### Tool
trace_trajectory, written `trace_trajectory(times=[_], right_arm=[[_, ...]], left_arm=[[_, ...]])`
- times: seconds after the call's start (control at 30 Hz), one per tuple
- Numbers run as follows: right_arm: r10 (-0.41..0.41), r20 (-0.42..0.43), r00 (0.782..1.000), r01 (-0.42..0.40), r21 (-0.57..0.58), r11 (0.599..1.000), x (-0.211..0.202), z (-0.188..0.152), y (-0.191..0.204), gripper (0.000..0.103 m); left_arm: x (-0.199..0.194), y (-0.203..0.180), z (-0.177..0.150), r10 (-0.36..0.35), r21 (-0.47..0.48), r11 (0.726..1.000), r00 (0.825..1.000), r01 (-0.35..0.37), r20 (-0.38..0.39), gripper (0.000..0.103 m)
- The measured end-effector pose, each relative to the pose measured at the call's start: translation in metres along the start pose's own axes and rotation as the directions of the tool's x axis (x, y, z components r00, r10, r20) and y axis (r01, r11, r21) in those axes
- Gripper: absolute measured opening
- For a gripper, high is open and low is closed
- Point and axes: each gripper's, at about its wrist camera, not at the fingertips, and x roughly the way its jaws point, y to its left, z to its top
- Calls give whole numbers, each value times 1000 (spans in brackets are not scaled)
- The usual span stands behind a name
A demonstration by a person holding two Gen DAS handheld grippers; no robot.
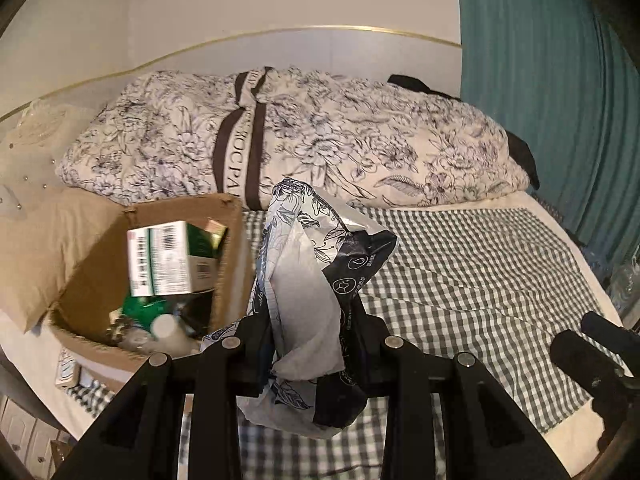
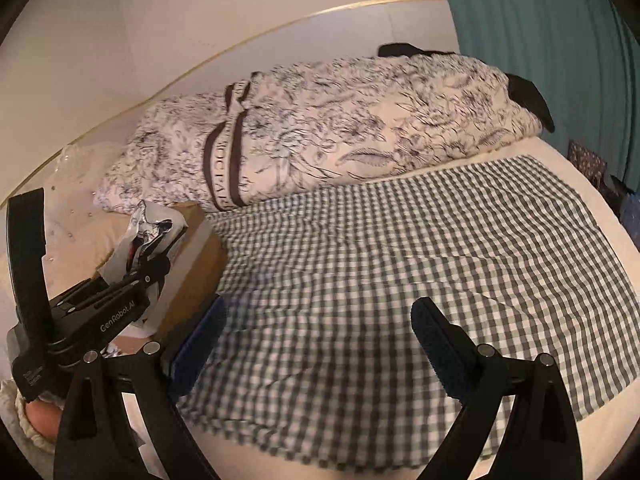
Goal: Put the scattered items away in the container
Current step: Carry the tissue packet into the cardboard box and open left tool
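Observation:
My left gripper (image 1: 310, 344) is shut on a crumpled plastic package (image 1: 304, 272), white with a dark floral print, which sticks up between its fingers. The package hangs just right of an open cardboard box (image 1: 228, 240) on the bed. In the box lie green-and-white cartons (image 1: 160, 256) and a white bottle (image 1: 168, 328). The right wrist view shows the left gripper (image 2: 152, 264) holding the package (image 2: 152, 220) over the box (image 2: 196, 256). My right gripper (image 2: 318, 312) is open above the checked sheet with nothing between its blue pads. Its fingers (image 1: 588, 340) show at the right edge of the left wrist view.
A rolled floral duvet (image 1: 300, 132) lies across the back of the bed. The green checked sheet (image 1: 460, 272) covers the middle and right. A teal curtain (image 1: 540, 80) hangs at the right. A beige pillow (image 1: 60, 232) sits left of the box, and a small carton (image 1: 66, 368) lies beside it.

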Motion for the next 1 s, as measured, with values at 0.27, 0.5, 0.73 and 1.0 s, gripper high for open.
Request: trace_trajectory(times=[0.27,0.5,0.73,1.0], right_arm=[[39,-3,999,-39,-58,998,4,1,65,94],[77,-30,997,-79,-90,993,34,6,110,94],[88,-87,992,-98,-118,988,70,-1,137,94],[44,-128,991,-56,-89,994,98,-3,116,94]], left_arm=[[-15,64,1,49,-63,997,999,-49,6,32],[-2,121,5,109,-103,989,994,-110,-15,32],[38,164,8,145,-142,978,987,-153,-66,33],[80,181,5,170,-155,970,978,-188,-122,68]])
